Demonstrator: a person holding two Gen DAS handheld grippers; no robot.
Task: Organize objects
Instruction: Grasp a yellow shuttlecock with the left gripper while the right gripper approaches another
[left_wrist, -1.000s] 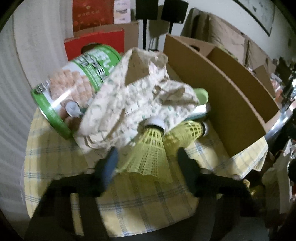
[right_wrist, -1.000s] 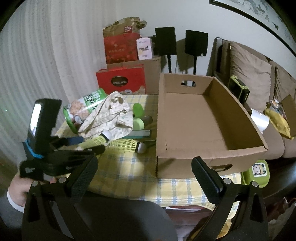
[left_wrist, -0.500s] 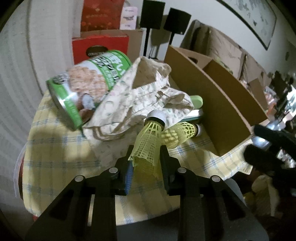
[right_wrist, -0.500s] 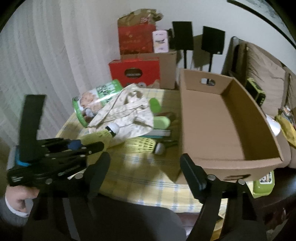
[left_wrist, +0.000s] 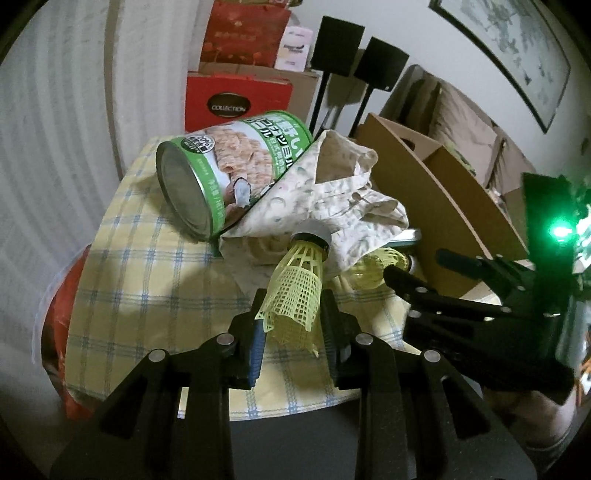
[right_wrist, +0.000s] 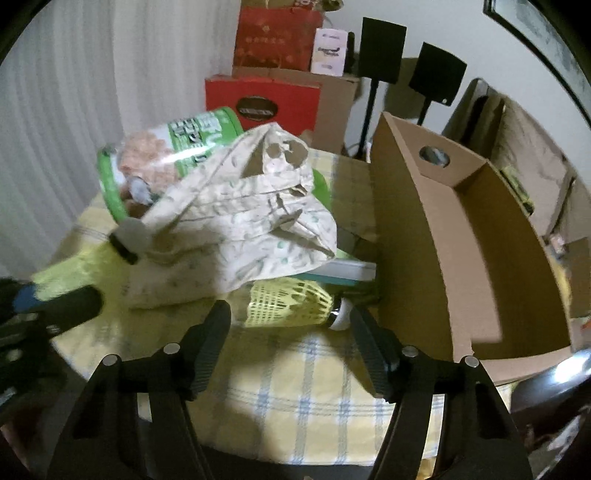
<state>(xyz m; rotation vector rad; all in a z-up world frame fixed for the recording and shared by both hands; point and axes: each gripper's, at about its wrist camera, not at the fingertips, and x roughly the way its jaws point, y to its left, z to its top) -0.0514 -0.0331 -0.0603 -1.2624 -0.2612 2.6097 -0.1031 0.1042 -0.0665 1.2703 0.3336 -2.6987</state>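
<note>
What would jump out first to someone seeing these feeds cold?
Probably the yellow shuttlecock pinched by its skirt in the left gripper, cork end pointing away. Behind it a big green can lies on its side on the checked tablecloth, half draped by a patterned cloth. In the right wrist view, the open right gripper brackets a second shuttlecock beside the cardboard box.

tin left of cloth, box right of both
</note>
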